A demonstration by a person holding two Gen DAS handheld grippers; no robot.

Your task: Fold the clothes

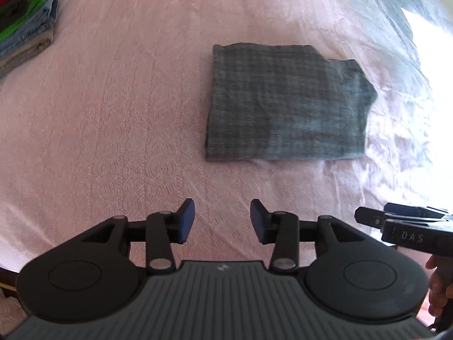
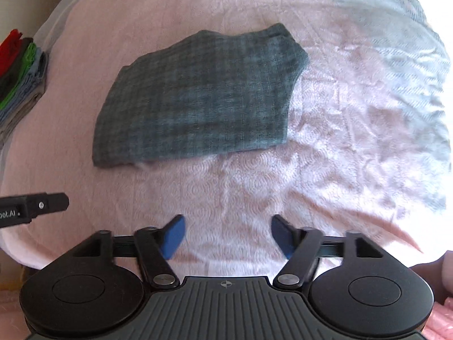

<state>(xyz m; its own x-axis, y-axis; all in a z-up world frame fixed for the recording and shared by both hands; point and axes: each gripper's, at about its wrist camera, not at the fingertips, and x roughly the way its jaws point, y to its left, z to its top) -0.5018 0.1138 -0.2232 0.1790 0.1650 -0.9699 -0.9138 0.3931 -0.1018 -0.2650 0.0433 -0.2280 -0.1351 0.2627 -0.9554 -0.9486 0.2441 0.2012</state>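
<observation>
Closest to us in the left wrist view is our left gripper (image 1: 222,221), jaws spread wide with nothing between the blue pads (image 1: 187,221), just pink bedspread (image 1: 113,113) showing through the gap. Same deal in the right wrist view: our right gripper (image 2: 228,236) has its jaws wide apart and holds nothing, hanging over the bed.

We've got the folded grey-green garment (image 1: 286,104) lying flat on the bedspread, well apart from both sets of jaws. From the left gripper it sits up at about 1 o'clock; from the right gripper it's more like 11 o'clock (image 2: 198,99). It's a fairly tidy rectangle, though one corner on the far right side sticks out a bit unevenly past the top layer.

Way off at 10 o'clock in both views we can see a stack of folded clothes (image 1: 25,25) at the edge of the bed, red on top, then dark grey, green, light blue and tan layers.

Each camera also catches the other tool: the right gripper's body pokes in at 4 o'clock in the left view (image 1: 407,226), and the left one's tip shows at 9 o'clock in the right view (image 2: 34,206). Over at 2 o'clock the bedspread is blown out by bright light and looks pretty rumpled.
</observation>
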